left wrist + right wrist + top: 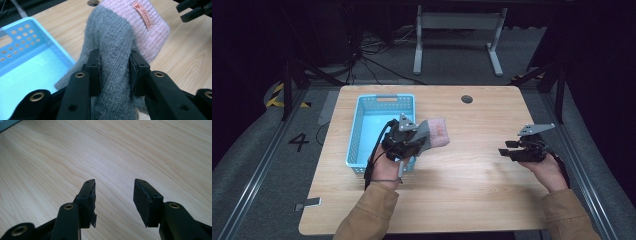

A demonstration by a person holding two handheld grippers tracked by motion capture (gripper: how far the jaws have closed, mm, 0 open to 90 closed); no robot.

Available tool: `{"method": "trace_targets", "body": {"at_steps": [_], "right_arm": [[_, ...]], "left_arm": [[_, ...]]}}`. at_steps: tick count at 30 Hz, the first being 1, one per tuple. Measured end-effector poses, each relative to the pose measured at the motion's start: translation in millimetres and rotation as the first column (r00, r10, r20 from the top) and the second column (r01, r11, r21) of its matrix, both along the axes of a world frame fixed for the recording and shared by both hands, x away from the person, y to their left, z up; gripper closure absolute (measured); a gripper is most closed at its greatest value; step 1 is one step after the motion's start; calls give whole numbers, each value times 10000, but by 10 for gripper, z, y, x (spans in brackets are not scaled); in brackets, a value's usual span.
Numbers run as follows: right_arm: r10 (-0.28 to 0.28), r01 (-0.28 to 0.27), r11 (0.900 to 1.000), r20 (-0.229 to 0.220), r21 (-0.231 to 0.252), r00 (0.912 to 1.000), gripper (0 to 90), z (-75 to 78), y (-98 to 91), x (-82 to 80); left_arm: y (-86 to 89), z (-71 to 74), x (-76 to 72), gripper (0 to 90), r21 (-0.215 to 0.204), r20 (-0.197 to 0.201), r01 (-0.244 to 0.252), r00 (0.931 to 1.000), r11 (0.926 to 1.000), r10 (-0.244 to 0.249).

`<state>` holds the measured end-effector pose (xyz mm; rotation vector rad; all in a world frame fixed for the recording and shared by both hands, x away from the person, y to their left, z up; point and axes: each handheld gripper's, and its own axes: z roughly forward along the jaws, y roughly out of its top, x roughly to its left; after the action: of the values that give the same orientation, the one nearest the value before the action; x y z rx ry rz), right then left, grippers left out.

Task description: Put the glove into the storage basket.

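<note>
Left gripper (113,72), we find, has its jaws clamped on a grey-and-pink knitted woollen glove (125,42), held above the wooden table (472,170) beside the light-blue perforated plastic basket (357,130). Right gripper (113,195) we note gaping, nothing between its jaws, over bare wood.

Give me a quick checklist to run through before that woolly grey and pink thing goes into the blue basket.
1. Left tool clamped on the grey and pink knitted glove: ok.
2. Glove lifted off the wooden table: ok.
3. Light blue perforated plastic basket has room inside: ok.
4. Glove above the basket: not ok, it hangs beside the basket's right rim.
5. Right tool open, holding nothing, away from the basket: ok.
6. Glove's hanging fingers clear of the rim: cannot tell.
</note>
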<state>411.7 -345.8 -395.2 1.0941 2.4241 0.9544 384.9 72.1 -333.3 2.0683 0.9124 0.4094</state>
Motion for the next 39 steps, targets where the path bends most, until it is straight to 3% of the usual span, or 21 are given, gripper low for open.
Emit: {"method": "trace_targets", "body": {"at_steps": [12, 24, 33, 39], "right_arm": [[-83, 83, 10000, -127, 30, 9999, 532, -33, -33, -49], [-159, 163, 9995, -153, 254, 9998, 531, -20, -81, -170], [-354, 359, 9992, -216, 202, 9991, 530, -46, -144, -223], [-323, 327, 9993, -265, 162, 9991, 526, -66, -132, -219]], "left_arm": [[374, 6, 188, 670, 58, -67, -636, 9979, 9980, 636], [647, -77, 382, 668, 398, 194, -894, 9959, 9952, 887], [798, -230, 533, 667, 580, -188, -1249, 9918, 9905, 1262], [822, -398, 649, 665, 1098, -742, -1322, 9873, 9851, 1408]]}}
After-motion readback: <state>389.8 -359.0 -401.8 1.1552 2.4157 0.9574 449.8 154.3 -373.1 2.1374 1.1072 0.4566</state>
